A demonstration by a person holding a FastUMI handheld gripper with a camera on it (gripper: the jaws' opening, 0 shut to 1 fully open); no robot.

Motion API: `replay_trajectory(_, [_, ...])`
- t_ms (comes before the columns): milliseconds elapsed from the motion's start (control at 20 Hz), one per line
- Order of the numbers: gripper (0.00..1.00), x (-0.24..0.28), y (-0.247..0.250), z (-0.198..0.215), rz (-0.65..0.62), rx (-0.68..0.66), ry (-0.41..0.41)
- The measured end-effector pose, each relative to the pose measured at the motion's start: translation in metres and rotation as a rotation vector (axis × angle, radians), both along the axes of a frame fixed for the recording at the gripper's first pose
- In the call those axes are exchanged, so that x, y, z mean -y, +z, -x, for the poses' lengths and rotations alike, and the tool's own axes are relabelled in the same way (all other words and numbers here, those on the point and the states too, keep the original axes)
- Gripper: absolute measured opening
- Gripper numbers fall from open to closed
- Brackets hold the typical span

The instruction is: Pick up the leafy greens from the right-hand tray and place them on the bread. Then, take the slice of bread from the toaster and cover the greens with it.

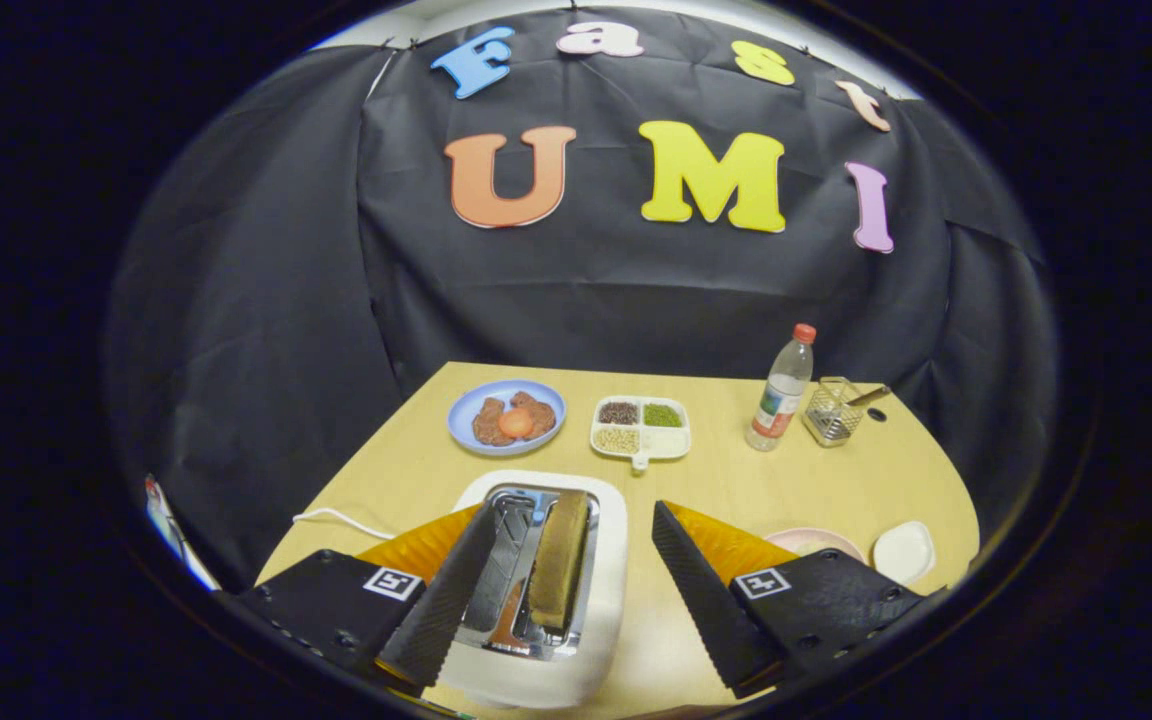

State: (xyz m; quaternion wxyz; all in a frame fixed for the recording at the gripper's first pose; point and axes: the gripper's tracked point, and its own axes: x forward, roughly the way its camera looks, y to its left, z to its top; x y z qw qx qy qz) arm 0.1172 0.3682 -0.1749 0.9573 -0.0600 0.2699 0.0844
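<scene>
— Bread (558, 558) stands upright in the right-hand slot of the toaster (591, 620), just ahead of my fingers, nearer the left one. Where is your gripper (573, 590) at?

— Mine is spread wide and holds nothing. The left finger (441, 610) crosses the toaster's left edge, and the right finger (701, 600) hangs over bare table (836, 480) to the toaster's right. The slice sits between them, untouched.

— So which step is this?

— I judge it to be the second one, fetching the slice from the toaster. I cannot see the greens or the lower slice from here. A pale plate (816, 541) and a small white dish (903, 551) peek past my right finger at about four o'clock, but what lies on them is hidden, so I cannot confirm the first step.

— What does the next move ask of you?

— I should shift a little so the slice is centred between the fingers, then drop down and close on its two broad faces, gently, since bread crushes. Then lift straight up so it clears the slot.

— Anything in the way?

— Not close. The blue plate (506, 416) lies at eleven o'clock beyond the toaster, the divided tray (641, 428) at twelve, the bottle (782, 390) and wire basket (832, 411) at one, all well apart.
</scene>
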Motion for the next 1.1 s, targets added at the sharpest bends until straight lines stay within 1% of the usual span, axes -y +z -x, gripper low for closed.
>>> replay_trajectory(100, [0.97, -0.003, -0.012, 0.000, 0.003, -0.041, -0.001])
replay_trajectory(250, [0.79, 0.000, -0.019, -0.001, 0.005, -0.079, -0.020])
replay_trajectory(350, [0.67, 0.001, -0.017, 0.001, -0.004, -0.071, -0.023])
replay_trajectory(450, [0.40, -0.002, -0.024, -0.002, -0.016, -0.085, -0.014])
replay_trajectory(500, [0.26, 0.001, -0.017, 0.007, -0.009, -0.089, -0.020])
replay_trajectory(550, [0.13, 0.000, -0.016, 0.005, 0.002, -0.080, -0.021])
replay_trajectory(650, [0.12, 0.003, -0.017, 0.009, 0.024, -0.078, -0.027])
replay_trajectory(750, [0.12, -0.001, -0.016, 0.010, 0.016, -0.072, -0.018])
replay_trajectory(800, [0.01, -0.001, -0.015, 0.012, 0.025, -0.077, -0.023])
replay_trajectory(900, [0.01, -0.004, -0.012, 0.014, 0.033, -0.071, -0.006])
replay_trajectory(1100, [0.00, -0.012, 0.002, 0.021, 0.037, -0.054, 0.000])
